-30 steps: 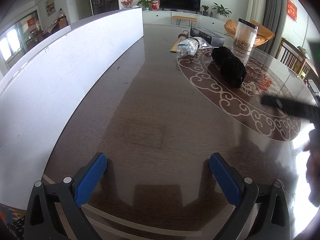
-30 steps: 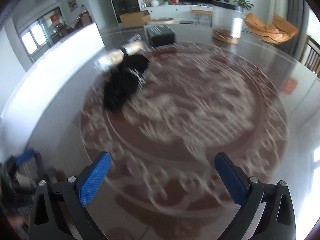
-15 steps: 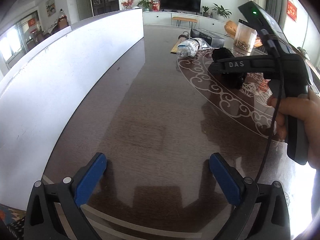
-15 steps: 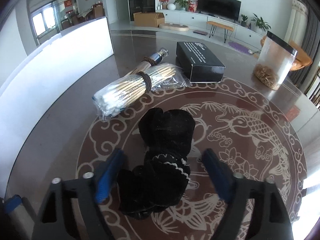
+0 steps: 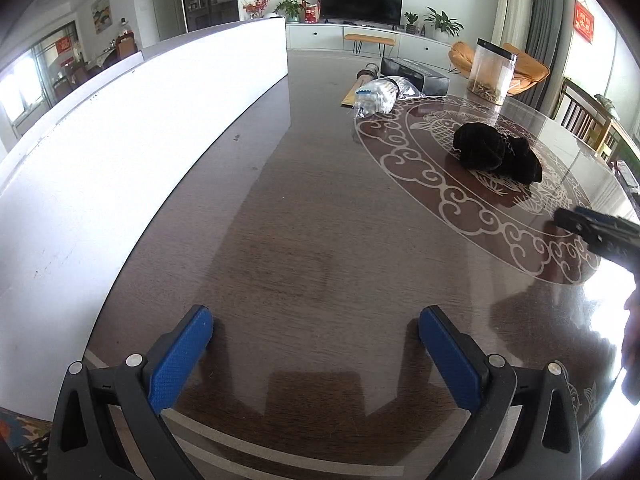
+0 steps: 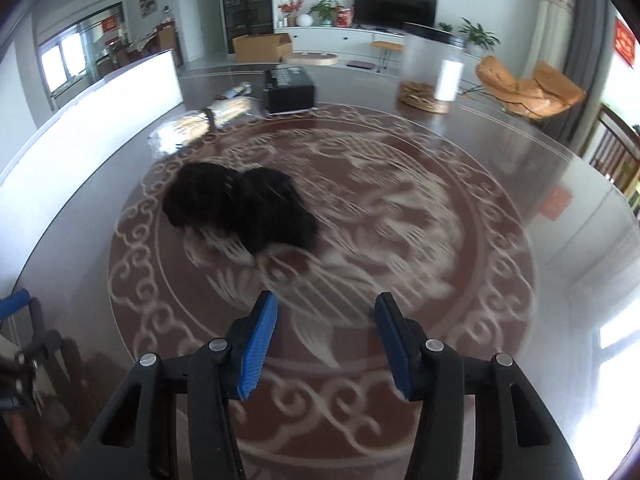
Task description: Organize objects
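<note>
Black velvet pouch: the crumpled black velvet pouch (image 6: 240,208) lies on the round fish-and-cloud inlay (image 5: 472,200) of the surface, ahead and left of the right claw, touching nothing else.
Right claw: right claw (image 6: 326,340) hangs above the inlay with its blue pads part-way apart and nothing between them; the view is motion-blurred.
Left claw: left claw (image 5: 316,356) sits low over bare wood, blue pads spread wide, gripping nothing.
Far cluster: clear bag of cotton swabs (image 5: 378,94), black rectangular box (image 5: 416,76) and tall clear plastic jar with a black lid (image 5: 490,72) stand near the far rim of the inlay, well apart from the pouch.
Open room: a long bare stretch of glossy dark brown wooden surface (image 5: 280,220) runs from the left claw to the swab bag.
Edges: a white partition board (image 5: 120,140) lines the surface's left edge; wooden chairs (image 5: 580,116) stand beyond the curved right edge.
</note>
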`<state>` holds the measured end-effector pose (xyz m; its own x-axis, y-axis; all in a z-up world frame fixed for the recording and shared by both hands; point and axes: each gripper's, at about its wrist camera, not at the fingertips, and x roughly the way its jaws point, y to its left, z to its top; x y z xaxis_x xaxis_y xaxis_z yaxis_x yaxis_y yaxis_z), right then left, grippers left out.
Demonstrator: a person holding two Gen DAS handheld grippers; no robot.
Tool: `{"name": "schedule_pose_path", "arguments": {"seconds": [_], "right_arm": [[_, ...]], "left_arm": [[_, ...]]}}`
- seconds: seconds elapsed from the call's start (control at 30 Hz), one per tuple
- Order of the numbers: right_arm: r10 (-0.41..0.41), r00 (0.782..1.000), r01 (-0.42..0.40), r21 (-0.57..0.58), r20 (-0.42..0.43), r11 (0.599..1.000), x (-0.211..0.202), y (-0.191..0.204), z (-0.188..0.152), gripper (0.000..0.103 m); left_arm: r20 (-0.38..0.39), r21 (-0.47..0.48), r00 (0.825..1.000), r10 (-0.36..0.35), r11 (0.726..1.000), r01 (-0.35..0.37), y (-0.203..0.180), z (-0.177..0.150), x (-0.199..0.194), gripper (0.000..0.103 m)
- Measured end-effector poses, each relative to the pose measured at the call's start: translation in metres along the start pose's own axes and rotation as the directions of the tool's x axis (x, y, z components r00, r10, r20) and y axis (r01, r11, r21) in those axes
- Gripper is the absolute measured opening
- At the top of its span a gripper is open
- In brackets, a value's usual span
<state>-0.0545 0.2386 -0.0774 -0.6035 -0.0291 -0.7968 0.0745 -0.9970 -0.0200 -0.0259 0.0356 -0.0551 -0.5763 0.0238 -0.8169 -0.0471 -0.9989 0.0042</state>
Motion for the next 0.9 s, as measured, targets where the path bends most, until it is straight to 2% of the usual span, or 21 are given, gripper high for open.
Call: {"name": "schedule_pose_path", "arguments": {"seconds": [0.13, 0.2, 0.27, 0.33, 0.43, 0.9], "right_arm": [[-0.010, 1.000, 0.009, 0.022, 0.018, 1.000, -0.009, -0.013, -0.013, 0.054], [-0.011, 1.000, 0.011, 0.021, 0.021, 1.000, -0.009, -0.014, -0.012, 0.058], [-0.003, 1.000, 0.003, 0.023, 0.016, 1.000, -0.007, -0.013, -0.011, 0.073], [-0.008, 1.000, 0.008, 0.009, 0.006, 1.000, -0.003, -0.010, -0.009, 0.082], [0.000, 1.000, 0.000, 0.016, -0.001, 1.000, 0.000, -0.012, -0.008, 0.086], [0.000, 1.000, 0.000, 0.008, -0.009, 1.000, 0.002, -0.010, -0.010, 0.091]], "left_arm": [[0.001, -0.001, 1.000, 0.000, 1.000, 0.000, 0.000, 0.001, 0.000, 0.103], [0.002, -0.001, 1.000, 0.000, 1.000, 0.000, 0.000, 0.001, 0.000, 0.103], [0.001, -0.001, 1.000, 0.000, 1.000, 0.000, 0.000, 0.001, 0.000, 0.103], [0.001, -0.001, 1.000, 0.000, 1.000, 0.000, 0.000, 0.001, 0.000, 0.103], [0.002, -0.002, 1.000, 0.000, 1.000, 0.000, 0.000, 0.001, 0.000, 0.103], [0.002, -0.001, 1.000, 0.001, 1.000, -0.001, 0.000, 0.001, 0.000, 0.103]]}}
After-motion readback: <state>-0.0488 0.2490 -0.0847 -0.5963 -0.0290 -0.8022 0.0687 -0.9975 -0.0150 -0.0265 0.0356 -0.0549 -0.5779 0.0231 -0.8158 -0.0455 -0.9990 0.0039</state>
